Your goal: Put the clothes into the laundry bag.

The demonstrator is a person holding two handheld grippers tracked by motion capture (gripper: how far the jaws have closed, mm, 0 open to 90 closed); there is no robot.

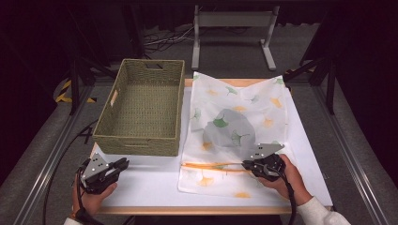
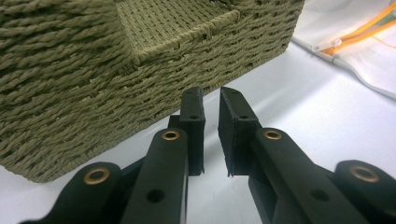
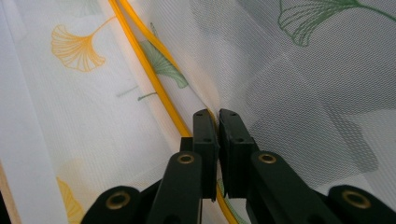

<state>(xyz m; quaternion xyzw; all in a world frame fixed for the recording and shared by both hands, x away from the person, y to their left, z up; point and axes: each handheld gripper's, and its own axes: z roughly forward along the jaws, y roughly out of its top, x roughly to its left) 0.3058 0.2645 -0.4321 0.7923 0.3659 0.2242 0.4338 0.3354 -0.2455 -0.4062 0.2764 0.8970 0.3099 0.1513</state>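
Right now pinching mesh bag [image 1: 237,126] at its orange zipper [image 3: 154,79] with right gripper [image 3: 217,116] nearly closed, left gripper [image 2: 211,100] slightly open and empty by basket [image 1: 141,108]; likely slipping off thin fabric if pulled hard.

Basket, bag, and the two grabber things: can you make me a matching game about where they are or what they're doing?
Things:
1. woven basket
2. mesh bag
3. left gripper
4. right gripper

Clues:
A. pinching the bag's orange zip edge
B. lying flat on the table's right side, printed with ginkgo leaves, something grey inside
C. resting on the white table near the basket, jaws slightly apart, holding nothing
D. standing on the table's left side, empty

Pairs: 1-D, 2-B, 3-C, 4-A
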